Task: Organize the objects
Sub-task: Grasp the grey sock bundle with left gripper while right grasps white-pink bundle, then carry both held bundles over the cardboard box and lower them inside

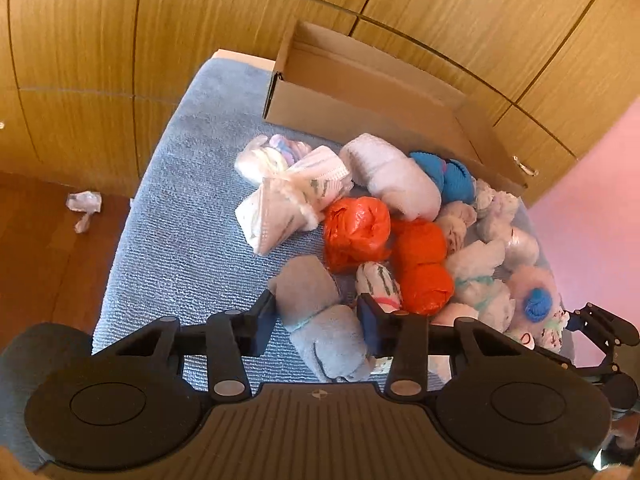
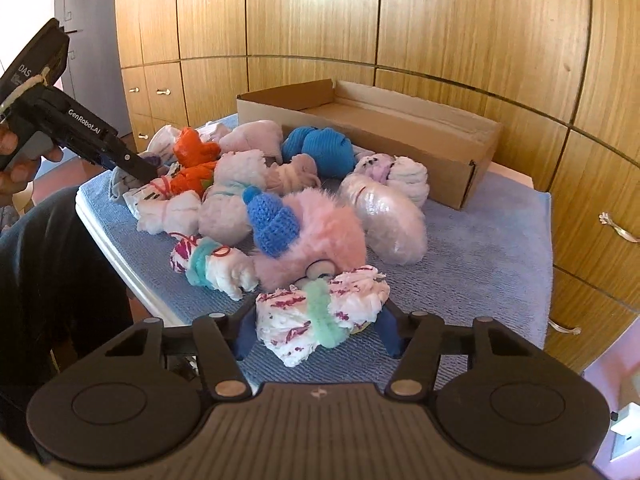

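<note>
A pile of rolled cloth bundles lies on a blue towel (image 1: 180, 208). My left gripper (image 1: 318, 320) has its jaws around a grey-blue rolled bundle (image 1: 320, 320) at the pile's near edge; whether the jaws press it is unclear. My right gripper (image 2: 316, 326) has its jaws around a white bundle with magenta marks and a green tie (image 2: 320, 316), touching both sides. An open cardboard box (image 1: 360, 92) stands behind the pile and also shows in the right wrist view (image 2: 400, 136). The left gripper also shows at the left of the right wrist view (image 2: 132, 168).
Orange plastic bundles (image 1: 356, 232), a blue knit ball (image 2: 320, 148), a pink furry toy with a blue crochet hat (image 2: 312, 232) and a shiny pink bundle (image 2: 384, 216) crowd the towel. Wooden cabinets stand behind. A crumpled scrap (image 1: 84, 204) lies on the floor.
</note>
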A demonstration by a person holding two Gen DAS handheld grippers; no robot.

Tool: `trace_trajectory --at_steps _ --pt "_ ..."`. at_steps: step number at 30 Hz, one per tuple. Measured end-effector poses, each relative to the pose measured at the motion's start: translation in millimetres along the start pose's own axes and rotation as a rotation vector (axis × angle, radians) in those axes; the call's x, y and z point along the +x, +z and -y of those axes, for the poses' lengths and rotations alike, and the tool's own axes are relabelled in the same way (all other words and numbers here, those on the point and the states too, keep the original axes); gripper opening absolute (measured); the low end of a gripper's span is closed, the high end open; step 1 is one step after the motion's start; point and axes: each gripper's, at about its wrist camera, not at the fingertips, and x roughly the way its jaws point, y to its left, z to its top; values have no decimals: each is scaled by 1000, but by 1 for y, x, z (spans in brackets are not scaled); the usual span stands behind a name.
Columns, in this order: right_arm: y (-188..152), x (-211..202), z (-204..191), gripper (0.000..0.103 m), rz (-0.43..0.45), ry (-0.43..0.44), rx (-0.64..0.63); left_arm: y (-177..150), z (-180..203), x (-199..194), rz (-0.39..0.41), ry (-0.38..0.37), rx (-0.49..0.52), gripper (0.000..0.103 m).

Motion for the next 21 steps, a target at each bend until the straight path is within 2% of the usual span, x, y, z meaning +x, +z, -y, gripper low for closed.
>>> trace_trajectory --at_steps 6,11,16,21 --pt "6 -10 10 55 7 -12 17 5 3 -12 24 8 41 48" --pt "20 -19 22 55 35 -36 24 23 9 -30 65 -3 79 48" --pt "58 -27 36 55 86 -54 -7 64 20 -40 129 19 151 48" --pt "111 -14 52 55 131 -50 -13 117 43 -26 165 67 253 48"
